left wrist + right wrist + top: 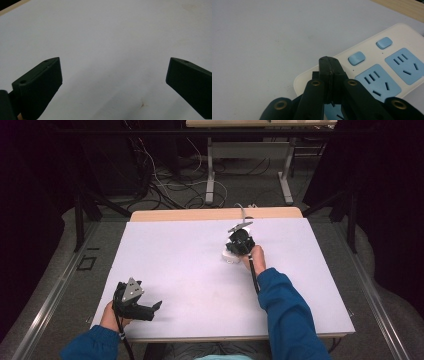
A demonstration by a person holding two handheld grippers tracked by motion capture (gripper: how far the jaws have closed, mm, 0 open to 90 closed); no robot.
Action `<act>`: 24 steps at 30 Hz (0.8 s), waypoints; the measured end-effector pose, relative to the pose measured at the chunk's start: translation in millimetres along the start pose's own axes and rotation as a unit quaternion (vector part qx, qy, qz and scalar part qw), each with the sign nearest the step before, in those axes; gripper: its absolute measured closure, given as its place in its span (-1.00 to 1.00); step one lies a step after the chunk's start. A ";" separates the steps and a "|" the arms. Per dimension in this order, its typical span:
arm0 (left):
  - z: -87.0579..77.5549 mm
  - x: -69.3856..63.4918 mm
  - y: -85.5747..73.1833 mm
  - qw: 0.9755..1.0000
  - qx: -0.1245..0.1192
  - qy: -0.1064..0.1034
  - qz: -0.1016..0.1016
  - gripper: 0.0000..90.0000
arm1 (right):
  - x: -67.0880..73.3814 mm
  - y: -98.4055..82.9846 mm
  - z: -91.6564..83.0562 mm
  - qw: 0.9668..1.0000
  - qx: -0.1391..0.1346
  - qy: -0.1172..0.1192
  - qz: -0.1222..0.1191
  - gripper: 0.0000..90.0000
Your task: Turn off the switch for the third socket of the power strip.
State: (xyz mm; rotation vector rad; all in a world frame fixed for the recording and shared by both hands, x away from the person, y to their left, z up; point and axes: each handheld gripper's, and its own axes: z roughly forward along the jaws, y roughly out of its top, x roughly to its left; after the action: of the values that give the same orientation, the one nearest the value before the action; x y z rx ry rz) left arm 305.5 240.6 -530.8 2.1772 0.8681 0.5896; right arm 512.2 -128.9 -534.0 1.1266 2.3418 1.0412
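Over on the left side of the table [175, 265], near the front edge, the left gripper [156, 306] sits in the person's left hand [112, 317], low over the white top with its jaws pointing roughly toward the middle of the table. In the left gripper view its two black jaws stand wide apart, and there's just bare white surface between them (plus a tiny brownish speck [142, 105] on the top, nothing more). So that one holds nothing.

Moving right, the middle stretch of the table is plain white, with a strip of wood [215, 214] showing along the far edge.

Then right of centre, toward the far half, the right gripper [239, 244] is held by the right hand [256, 257], blue sleeve [287, 315] coming up from the bottom. It's parked right over a white power strip [230, 256], which lies flat on the table with its cord [241, 211] running off toward the far edge. In the right gripper view [329, 65] the jaws are pressed together, tips meeting with no gap and nothing pinched between them. The tips sit over the near rounded end of the power strip [387, 50], just beside a small blue button [356, 58]; whether they actually touch the plastic I can't tell. A second blue button [384, 42] is further along, and the blue socket faces [378, 83] lie just to the right of the jaws. The two grippers are well apart from each other.
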 end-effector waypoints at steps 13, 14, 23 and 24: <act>0.0 -0.1 -0.2 1.000 0.001 0.000 0.000 -0.99 | 2.5 -0.5 -0.7 1.000 0.004 -0.012 -0.012 1.00; 0.0 -0.1 -0.2 1.000 0.002 0.000 0.000 -0.99 | 2.5 -0.6 -0.8 1.000 0.005 -0.011 -0.010 1.00; -0.1 -0.3 -0.3 1.000 0.001 0.000 0.001 -0.99 | 0.8 -2.6 0.0 1.000 0.001 -0.007 -0.012 1.00; -0.1 -0.3 -0.3 1.000 0.001 0.000 0.001 -0.99 | 0.9 -3.1 -0.4 1.000 -0.002 -0.006 -0.011 1.00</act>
State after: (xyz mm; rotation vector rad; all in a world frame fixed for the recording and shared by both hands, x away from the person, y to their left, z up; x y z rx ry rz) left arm 305.2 240.5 -531.0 2.1807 0.8667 0.5900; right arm 509.8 -129.7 -536.0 1.0993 2.3372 1.0268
